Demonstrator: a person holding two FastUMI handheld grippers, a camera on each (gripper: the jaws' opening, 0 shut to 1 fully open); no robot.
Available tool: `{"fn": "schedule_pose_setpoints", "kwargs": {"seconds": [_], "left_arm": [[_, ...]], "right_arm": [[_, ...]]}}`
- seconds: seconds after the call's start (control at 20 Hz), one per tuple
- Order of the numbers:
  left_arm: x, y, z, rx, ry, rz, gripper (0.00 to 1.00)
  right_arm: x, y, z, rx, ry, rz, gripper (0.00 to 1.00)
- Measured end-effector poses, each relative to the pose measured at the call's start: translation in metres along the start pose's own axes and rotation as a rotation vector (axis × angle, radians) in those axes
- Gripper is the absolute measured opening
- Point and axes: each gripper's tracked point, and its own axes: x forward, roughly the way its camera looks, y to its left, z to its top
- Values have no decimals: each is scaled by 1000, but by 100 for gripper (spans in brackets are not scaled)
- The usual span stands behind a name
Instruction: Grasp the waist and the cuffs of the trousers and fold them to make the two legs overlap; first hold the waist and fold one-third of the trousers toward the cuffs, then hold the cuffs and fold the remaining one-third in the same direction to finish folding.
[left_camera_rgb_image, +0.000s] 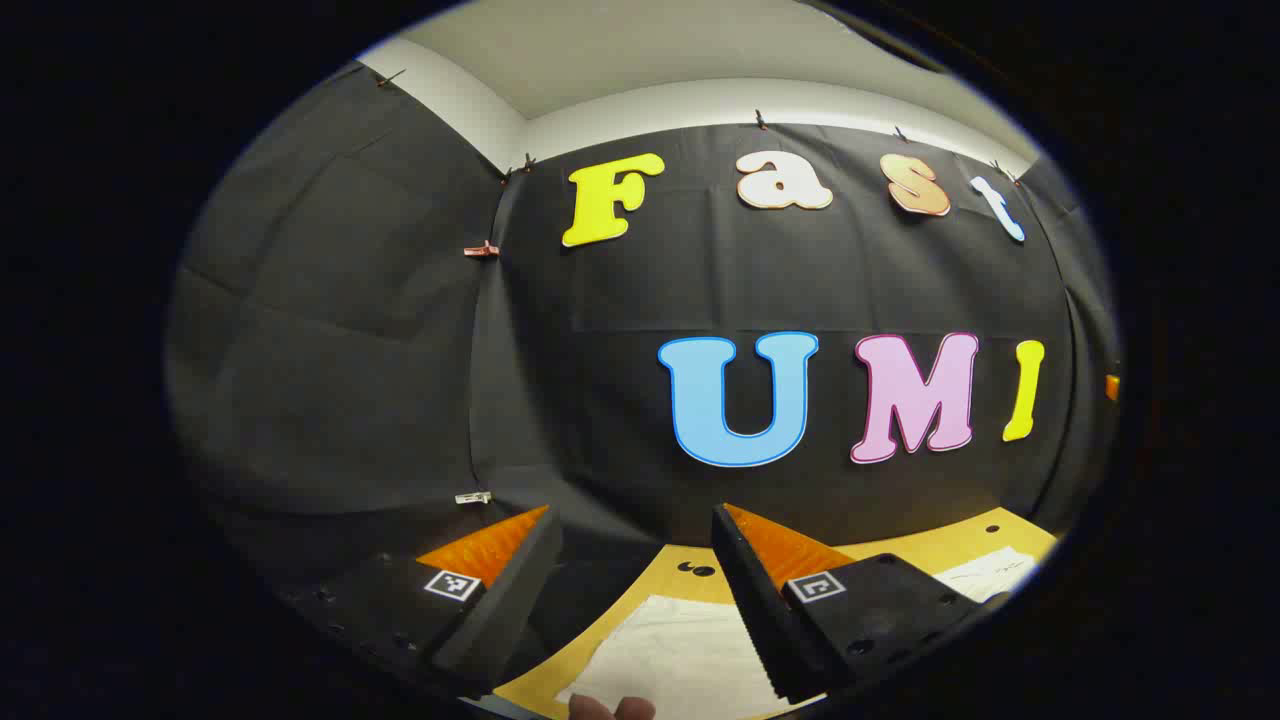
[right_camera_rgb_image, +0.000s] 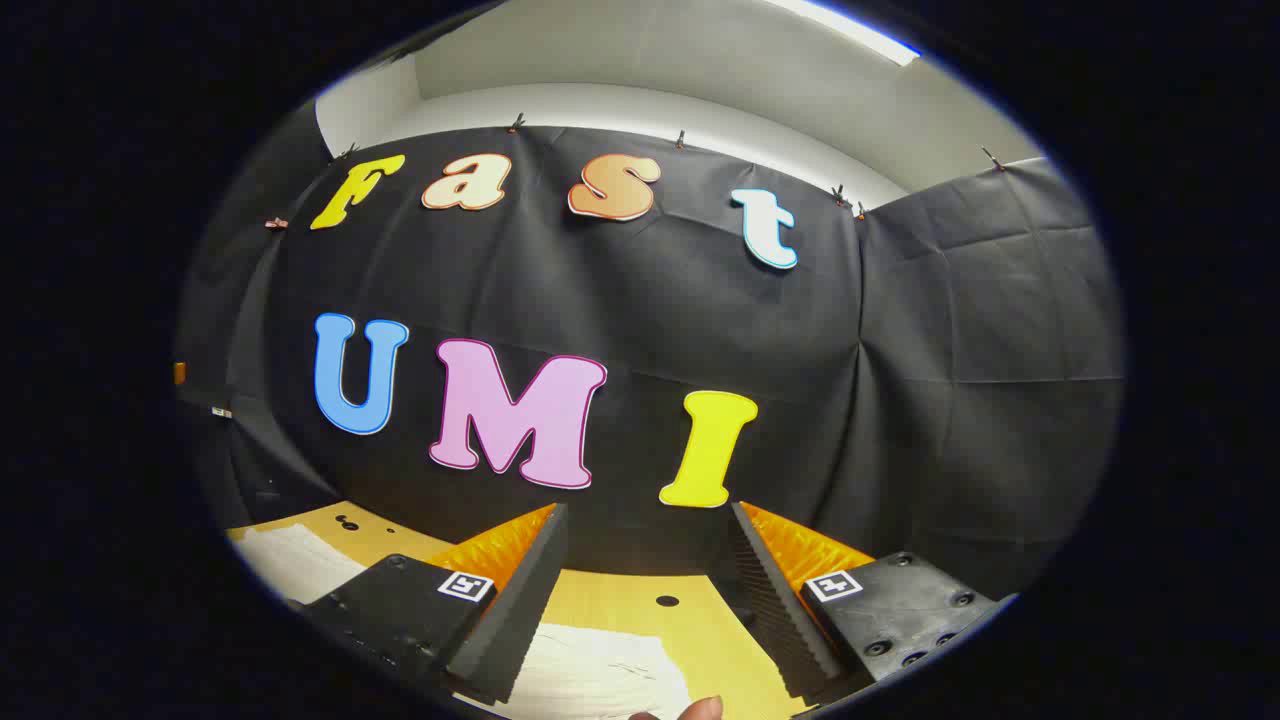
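In the left gripper view, the left gripper (left_camera_rgb_image: 635, 560) points level at the wall, jaws wide, empty; white trousers (left_camera_rgb_image: 680, 655) lie below on the table (left_camera_rgb_image: 930, 550). In the right gripper view, the right gripper (right_camera_rgb_image: 645, 570) gapes likewise, empty, above the trousers (right_camera_rgb_image: 600, 670) on the table (right_camera_rgb_image: 720, 640).

No legible txt (tags unreadable).

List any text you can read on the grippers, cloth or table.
None readable.
Square markers on the left gripper: coded patterns, no words.
Square markers on the right gripper: the same.
On the white cloth and the table: no print visible.
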Motion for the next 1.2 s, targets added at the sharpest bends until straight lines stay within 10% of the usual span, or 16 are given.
{"fn": "schedule_pose_setpoints", "kwargs": {"seconds": [0.65,1.0,1.2], "left_arm": [[-15,11,-41,112,68,-89,94],[-33,9,-199,685,267,-349,97],[-61,6,-292,822,365,-484,96]], "right_arm": [[-21,19,-14,-61,46,16,97],[-40,19,-62,-129,171,6,97],[-58,14,-98,-285,227,32,97]]}}
